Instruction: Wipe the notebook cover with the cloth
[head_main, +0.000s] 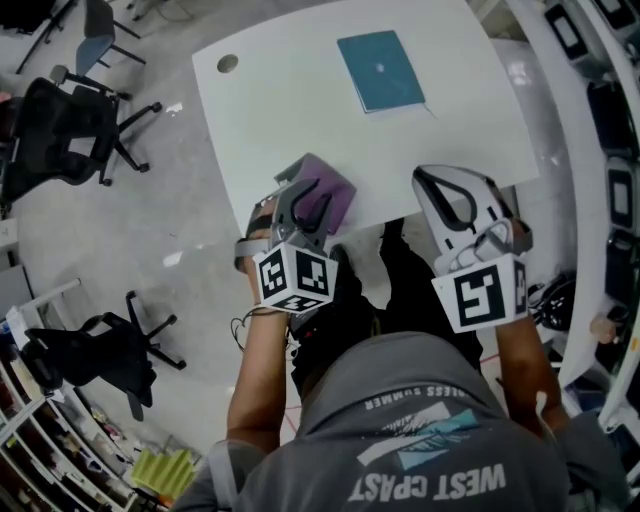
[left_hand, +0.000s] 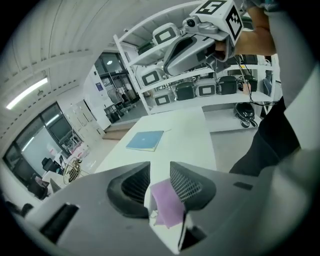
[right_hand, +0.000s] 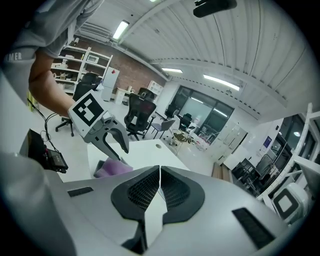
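We are finding the left gripper (left_hand: 160, 172) with fingers spread over the cloth (head_main: 338, 186). The right gripper (right_hand: 160, 171) is pressing its fingers together.

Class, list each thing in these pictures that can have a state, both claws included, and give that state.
Notebook: closed, lying flat on the table, nothing touching it.
Cloth: lying at the table's near edge, not clamped.
Left claw: open, with the cloth showing between its jaws.
Right claw: shut, nothing between its jaws.
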